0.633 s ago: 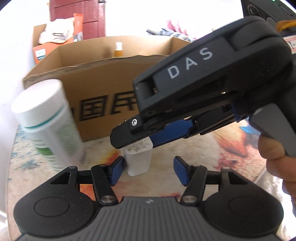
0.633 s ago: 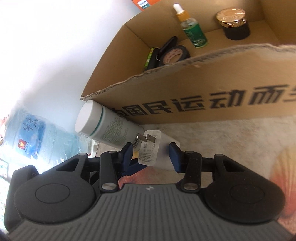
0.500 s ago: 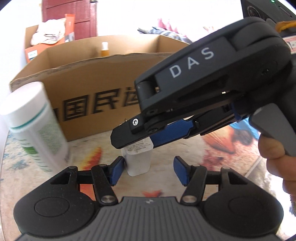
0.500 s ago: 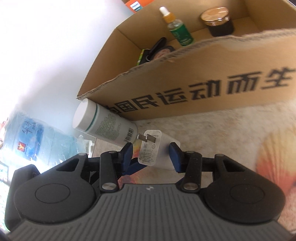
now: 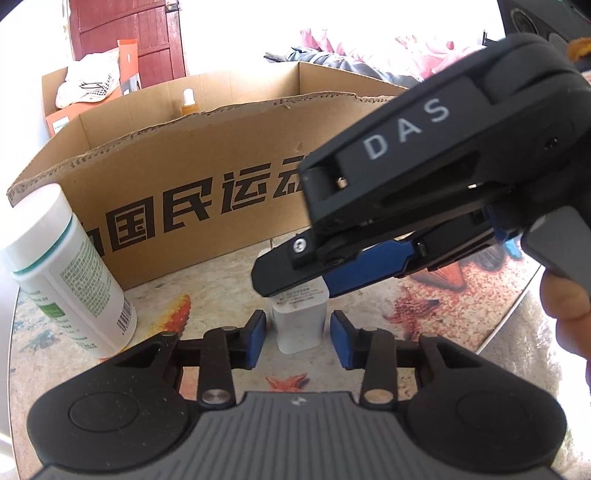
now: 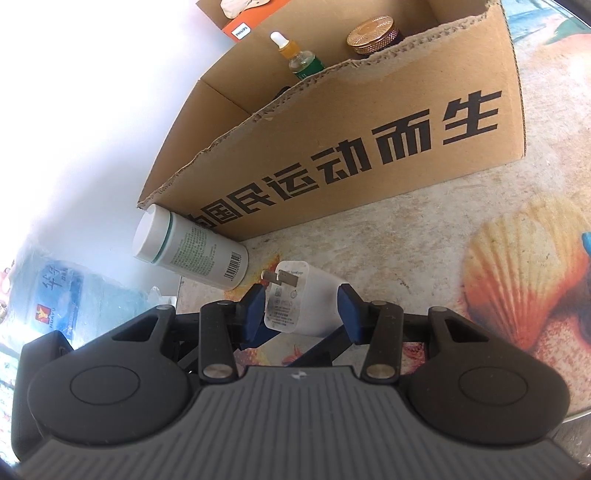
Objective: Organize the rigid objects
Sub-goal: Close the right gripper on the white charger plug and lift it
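Charger point(image 6: 295, 306): white plug block, stood on the surface point(image 6: 424, 236) in front of the box point(image 6: 369, 122), prongs pointing up and toward the bottle.
Right gripper point(image 6: 301, 306): jaws apart, one blue pad on each side of the charger; left pad looked touching or nearly so, right pad just clear. Not clamped.
Left gripper point(image 5: 297, 334): jaws apart too, bracketing the same charger point(image 5: 300, 319) from the opposite side, small gaps both sides.
Key relation: charger sat directly between both pairs of jaws; its long axis ran upright, roughly across the closing line. Right gripper appeared the better placed, reaching over the charger's top.
Bottle point(image 5: 70, 269): white with green band, upright just left of the charger, close to the box's front wall.
Box contents: dropper bottle point(image 6: 297, 59) and a gold-lidded jar point(image 6: 373, 35) already inside.
Left view only: the right gripper point(image 5: 295, 273) seen from outside, its finger overlapping the charger's upper end; holder's hand point(image 5: 565, 306) at the edge.
Right view only: the prongs, the charger's label face, the box interior.
Judgement: grasp not yet made; closing the right jaws would be the next need, then a lift over the box's wall.
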Action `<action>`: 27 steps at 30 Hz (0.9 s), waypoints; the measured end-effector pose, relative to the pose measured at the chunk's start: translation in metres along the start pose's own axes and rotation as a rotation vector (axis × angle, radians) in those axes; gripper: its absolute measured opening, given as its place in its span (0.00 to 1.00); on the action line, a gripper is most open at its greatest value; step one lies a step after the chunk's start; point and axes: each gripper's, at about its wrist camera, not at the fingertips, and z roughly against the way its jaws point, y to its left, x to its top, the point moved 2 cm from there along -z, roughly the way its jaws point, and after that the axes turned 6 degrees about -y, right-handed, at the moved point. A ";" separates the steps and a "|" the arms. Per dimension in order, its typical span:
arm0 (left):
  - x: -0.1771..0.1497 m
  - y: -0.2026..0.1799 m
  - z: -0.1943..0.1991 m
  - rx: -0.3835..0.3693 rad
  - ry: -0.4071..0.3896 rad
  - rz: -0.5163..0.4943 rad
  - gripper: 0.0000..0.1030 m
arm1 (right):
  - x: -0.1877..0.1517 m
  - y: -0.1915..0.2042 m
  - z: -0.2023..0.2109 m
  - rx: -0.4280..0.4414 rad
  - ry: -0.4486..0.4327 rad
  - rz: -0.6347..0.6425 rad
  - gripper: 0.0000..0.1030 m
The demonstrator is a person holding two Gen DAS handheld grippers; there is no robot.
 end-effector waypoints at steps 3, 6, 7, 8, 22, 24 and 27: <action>0.004 -0.007 0.002 0.006 0.001 0.002 0.39 | 0.002 0.001 0.000 -0.011 -0.001 0.006 0.42; 0.007 -0.010 0.001 0.016 0.000 0.014 0.36 | 0.003 0.001 -0.004 -0.022 -0.003 0.005 0.42; 0.010 -0.013 0.000 0.019 -0.001 0.016 0.35 | 0.003 0.001 -0.004 -0.023 -0.003 0.007 0.42; 0.015 -0.013 0.000 0.026 0.000 0.018 0.34 | 0.003 0.001 -0.005 -0.026 -0.009 0.009 0.42; 0.022 -0.007 -0.006 0.026 0.027 0.048 0.35 | 0.000 0.001 -0.009 -0.045 -0.009 -0.004 0.43; 0.023 -0.005 -0.008 0.025 0.027 0.059 0.35 | 0.000 -0.001 -0.010 -0.043 -0.013 -0.009 0.43; 0.022 -0.002 -0.007 0.028 0.023 0.065 0.34 | 0.000 -0.003 -0.010 -0.039 -0.019 -0.015 0.43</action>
